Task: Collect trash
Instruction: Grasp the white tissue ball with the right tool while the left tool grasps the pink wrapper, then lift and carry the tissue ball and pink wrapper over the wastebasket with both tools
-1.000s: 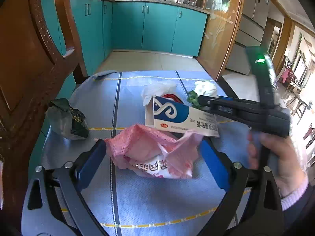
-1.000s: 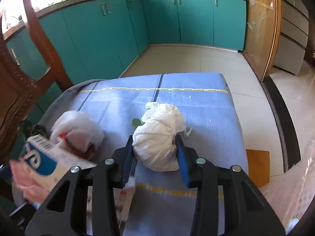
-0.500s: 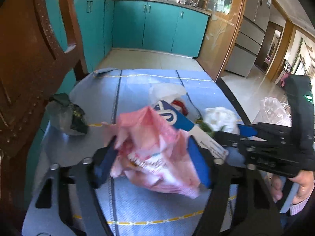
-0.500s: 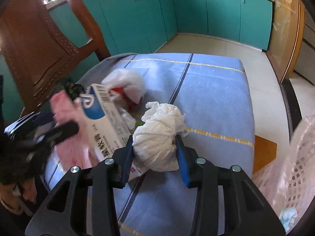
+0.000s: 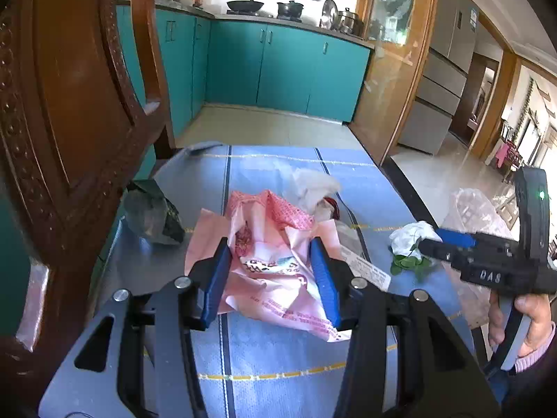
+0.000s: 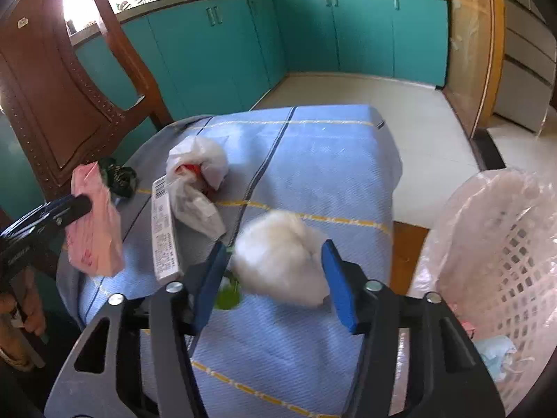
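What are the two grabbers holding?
Left gripper pinches the pink plastic bag across its crumpled middle. Right gripper is open; the white paper wad is loose.

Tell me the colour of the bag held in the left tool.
Pink, with red print and a dotted patch; the pink plastic bag shows best in the left wrist view.

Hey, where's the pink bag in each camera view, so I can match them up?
Left wrist view: the pink bag sits centre, between the left tool's fingers, over the blue cloth.
Right wrist view: the same bag hangs at the left edge, gripped by the left tool.
Shared landmark: the long white box, beside the bag in both views.
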A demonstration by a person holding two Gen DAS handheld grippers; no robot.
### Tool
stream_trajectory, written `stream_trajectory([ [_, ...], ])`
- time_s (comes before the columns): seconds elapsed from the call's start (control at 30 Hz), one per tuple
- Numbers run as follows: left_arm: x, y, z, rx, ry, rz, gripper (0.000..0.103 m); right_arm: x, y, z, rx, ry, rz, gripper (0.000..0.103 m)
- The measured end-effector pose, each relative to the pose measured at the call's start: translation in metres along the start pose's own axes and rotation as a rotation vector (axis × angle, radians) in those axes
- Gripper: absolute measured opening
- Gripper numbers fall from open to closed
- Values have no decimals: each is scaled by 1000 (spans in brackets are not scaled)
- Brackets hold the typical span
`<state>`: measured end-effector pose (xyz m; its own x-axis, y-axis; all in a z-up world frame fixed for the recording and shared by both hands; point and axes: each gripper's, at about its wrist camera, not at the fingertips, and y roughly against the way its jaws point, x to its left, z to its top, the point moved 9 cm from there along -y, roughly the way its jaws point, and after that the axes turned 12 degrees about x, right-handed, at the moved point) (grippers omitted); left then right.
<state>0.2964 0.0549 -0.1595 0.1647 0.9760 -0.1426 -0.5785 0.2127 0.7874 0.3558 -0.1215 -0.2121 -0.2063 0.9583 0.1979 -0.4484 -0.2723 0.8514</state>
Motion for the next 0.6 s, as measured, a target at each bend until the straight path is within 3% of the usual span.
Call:
stream_trajectory([
  [0.27,-5,-14,-11,65,-45,18,48,-11,15,7,-51,-3,-51,60],
  [0.33,-5,-17,-13,80,-47,25,48,-9,13,5,-33,11,-55,60],
  [0.47,-2,-26,-17,116,-40,33,51,-9,-4,-7,35,52,-148,60],
  [0.6,-3,-32,-20,138,-46,39,59,-7,-18,-13,81,74,-170,55],
])
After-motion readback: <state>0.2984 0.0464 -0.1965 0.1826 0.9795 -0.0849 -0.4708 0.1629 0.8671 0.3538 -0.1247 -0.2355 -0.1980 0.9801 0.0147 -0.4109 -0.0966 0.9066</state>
